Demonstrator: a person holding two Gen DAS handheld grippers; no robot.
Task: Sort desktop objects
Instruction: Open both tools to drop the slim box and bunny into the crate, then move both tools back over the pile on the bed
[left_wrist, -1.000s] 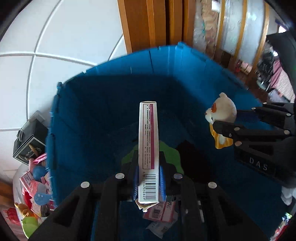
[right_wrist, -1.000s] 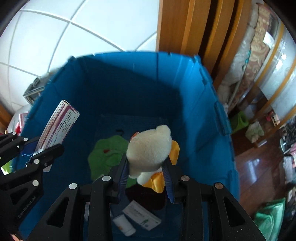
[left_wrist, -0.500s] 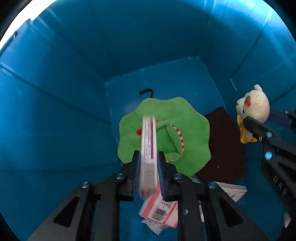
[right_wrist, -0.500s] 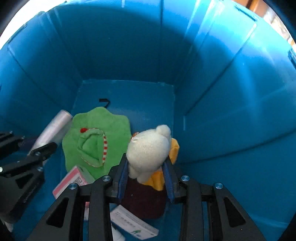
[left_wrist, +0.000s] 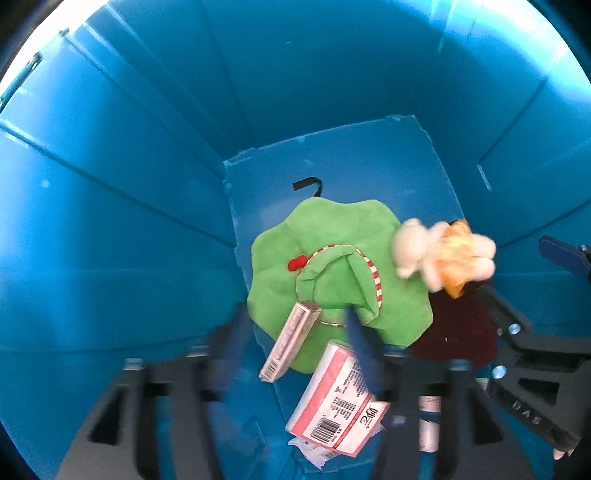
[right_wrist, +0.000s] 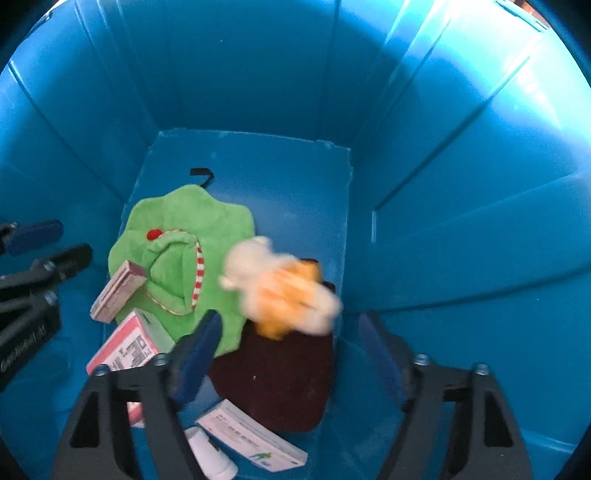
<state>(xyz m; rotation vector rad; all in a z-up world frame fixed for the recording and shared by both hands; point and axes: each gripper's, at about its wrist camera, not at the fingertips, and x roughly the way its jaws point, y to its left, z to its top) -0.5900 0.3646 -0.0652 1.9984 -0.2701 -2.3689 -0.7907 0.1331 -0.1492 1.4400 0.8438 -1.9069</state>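
One plush toy (right_wrist: 280, 291), three boxes

Inside the bin (right_wrist: 461, 155), a cloth (right_wrist: 177, 236) is lying on the floor with a slim box (left_wrist: 291, 339) resting on its near edge; a plush toy (right_wrist: 280, 291) is sitting to its right, above a dark pad (right_wrist: 273, 380).

Blue bin (right_wrist: 443, 184), blurred plush toy (right_wrist: 280, 291) between just-opened right gripper (right_wrist: 291, 347) jaws

Both the left gripper (left_wrist: 295, 354) and right gripper (right_wrist: 291, 354) point steeply down, jaws just opened, empty.
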